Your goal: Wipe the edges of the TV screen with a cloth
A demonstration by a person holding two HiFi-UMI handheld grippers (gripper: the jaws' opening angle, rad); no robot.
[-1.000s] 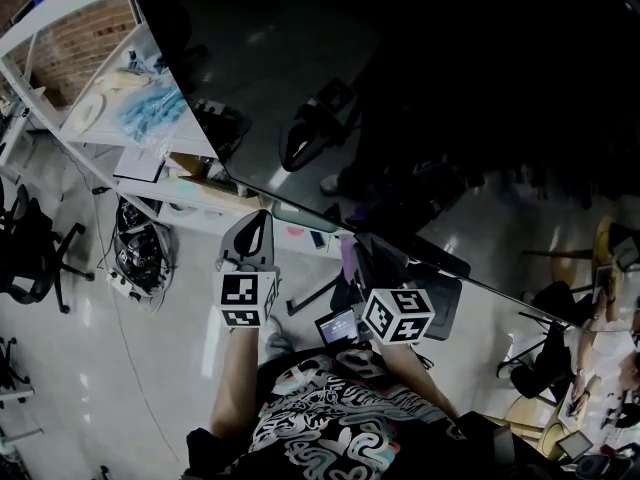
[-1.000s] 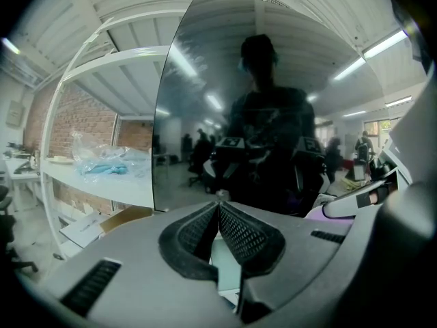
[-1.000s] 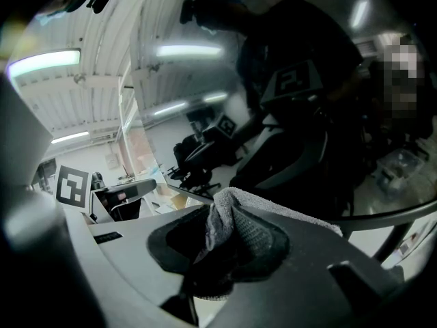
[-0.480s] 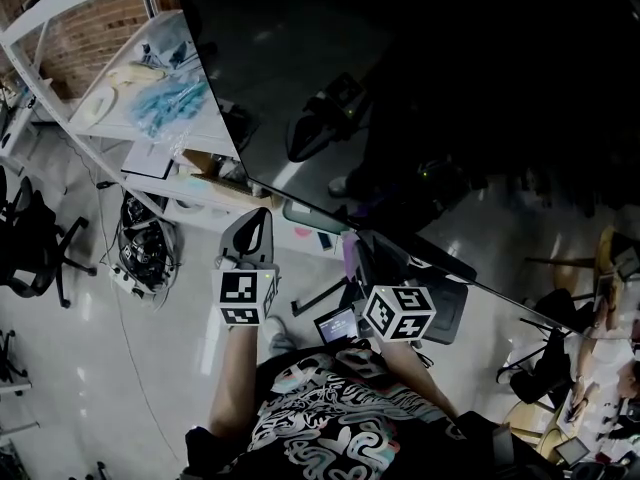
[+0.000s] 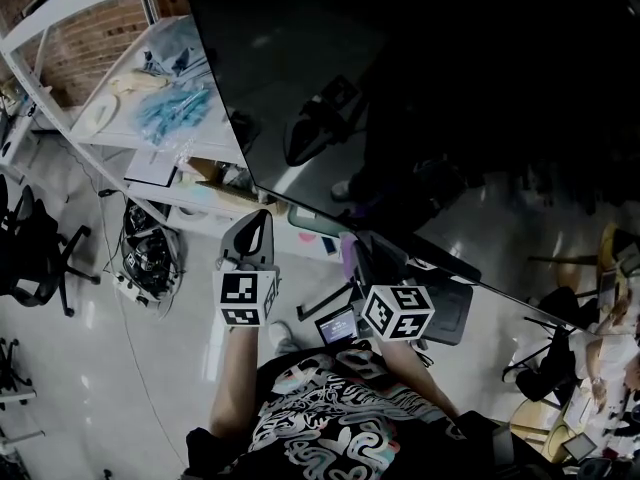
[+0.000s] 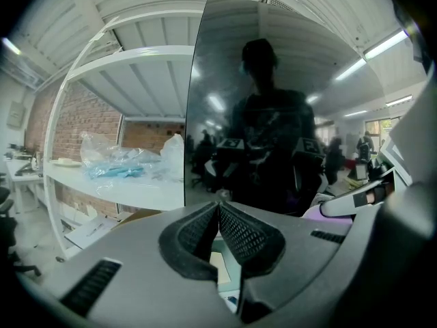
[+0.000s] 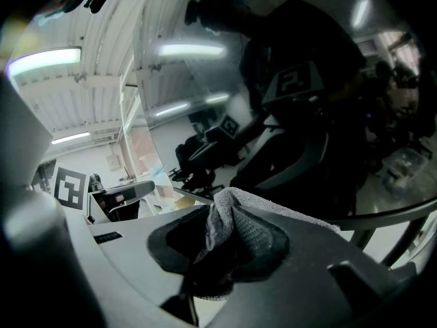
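The big dark TV screen (image 5: 430, 98) fills the upper right of the head view; its left edge and lower left corner (image 5: 262, 196) are just above my grippers. My left gripper (image 5: 258, 214) is shut and empty, its tip just below that corner. In the left gripper view the shut left gripper (image 6: 218, 207) points at the screen's left edge (image 6: 191, 115). My right gripper (image 5: 362, 256) sits below the screen's bottom edge. It is shut on a grey cloth (image 7: 235, 217), which bunches between the jaws of the right gripper (image 7: 218, 214). The glass (image 7: 287, 80) reflects the person.
A white shelf unit (image 5: 110, 138) with blue plastic bags (image 5: 170, 108) stands left of the TV, a brick wall (image 5: 90, 33) behind it. Cables (image 5: 150, 253) and an office chair (image 5: 30, 253) are on the floor at left. More chairs and tables stand at the far right (image 5: 590, 388).
The head view has swung a little, so the TV's left edge and the shelf sit further right in the picture. Both grippers hold the same place and stay shut.
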